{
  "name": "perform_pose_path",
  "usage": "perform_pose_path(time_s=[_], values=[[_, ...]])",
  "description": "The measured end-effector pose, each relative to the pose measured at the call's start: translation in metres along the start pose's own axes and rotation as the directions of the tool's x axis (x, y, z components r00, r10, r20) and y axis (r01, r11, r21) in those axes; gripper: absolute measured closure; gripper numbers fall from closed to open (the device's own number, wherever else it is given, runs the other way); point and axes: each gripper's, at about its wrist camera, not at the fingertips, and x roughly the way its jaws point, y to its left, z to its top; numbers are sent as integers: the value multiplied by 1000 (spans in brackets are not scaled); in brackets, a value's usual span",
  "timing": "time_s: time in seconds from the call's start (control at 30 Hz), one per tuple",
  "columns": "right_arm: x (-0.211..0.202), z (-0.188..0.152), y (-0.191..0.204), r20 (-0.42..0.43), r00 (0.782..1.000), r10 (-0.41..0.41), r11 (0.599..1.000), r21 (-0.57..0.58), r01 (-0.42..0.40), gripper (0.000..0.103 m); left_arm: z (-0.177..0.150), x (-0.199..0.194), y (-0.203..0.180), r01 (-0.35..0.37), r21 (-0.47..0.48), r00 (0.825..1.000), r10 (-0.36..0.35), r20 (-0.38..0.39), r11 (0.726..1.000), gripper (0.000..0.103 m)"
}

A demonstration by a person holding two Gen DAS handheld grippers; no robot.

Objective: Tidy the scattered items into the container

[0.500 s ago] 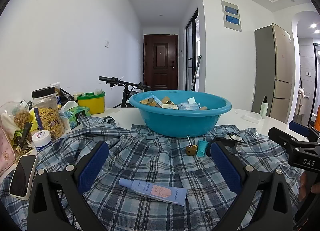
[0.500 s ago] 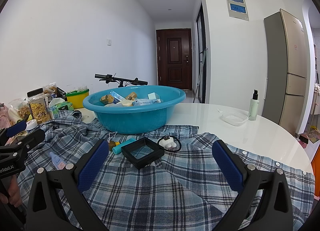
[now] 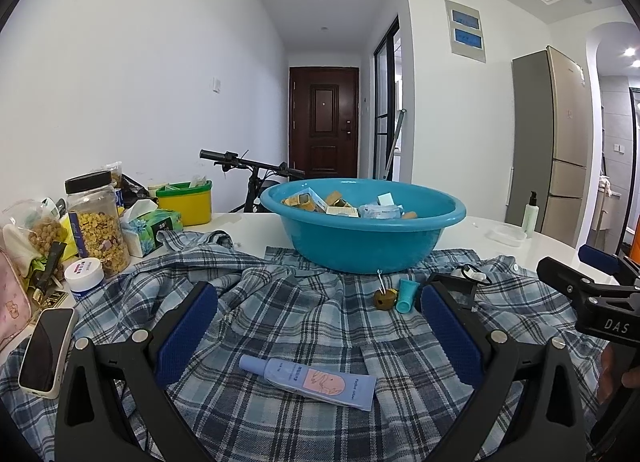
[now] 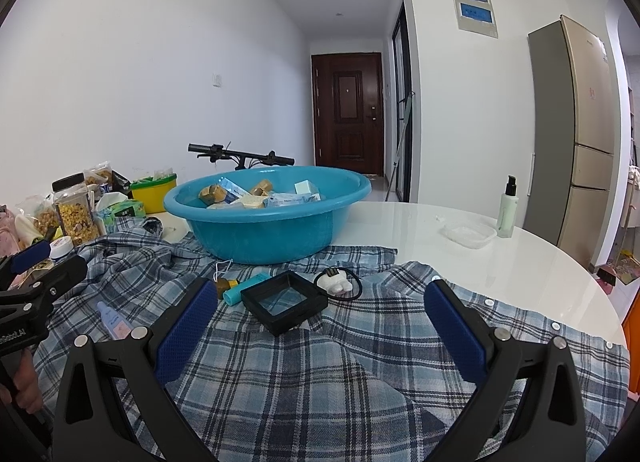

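Nothing has shifted since the earlier frame; both grippers hover at the same spots over the plaid shirt (image 3: 304, 326) spread on the white bench (image 4: 460, 262); the left gripper (image 3: 320, 336) has its jaws spread wide with nothing held, and the lilac tube (image 3: 308, 382) lies on the cloth between them, just nearer the camera than the pads and touching neither; beyond the right-hand pad sit a small brown bell-like charm (image 3: 383, 298) and a teal tube (image 3: 406, 294), just beside each other; the right gripper (image 4: 322, 318) is likewise fully open and empty, with the black square frame box (image 4: 285, 302) between and just ahead of its jaws, nearer the left pad; a white figure with a black loop (image 4: 339, 283) lies just past it; the blue basin (image 4: 260, 229), already holding small boxes and packets, stands well ahead of both.
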Motion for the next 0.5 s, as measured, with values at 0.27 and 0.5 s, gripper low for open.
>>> perform_pose_path(time_s=[0.27, 0.5], values=[[5, 1, 2, -23, 1000, 17, 1000, -7, -17, 0, 1, 7, 5, -23, -12, 999, 22, -46, 1000, 0], [8, 11, 2, -40, 999, 28, 1000, -5, -28, 0, 13, 12, 10, -24, -37, 996, 21, -83, 999, 0]])
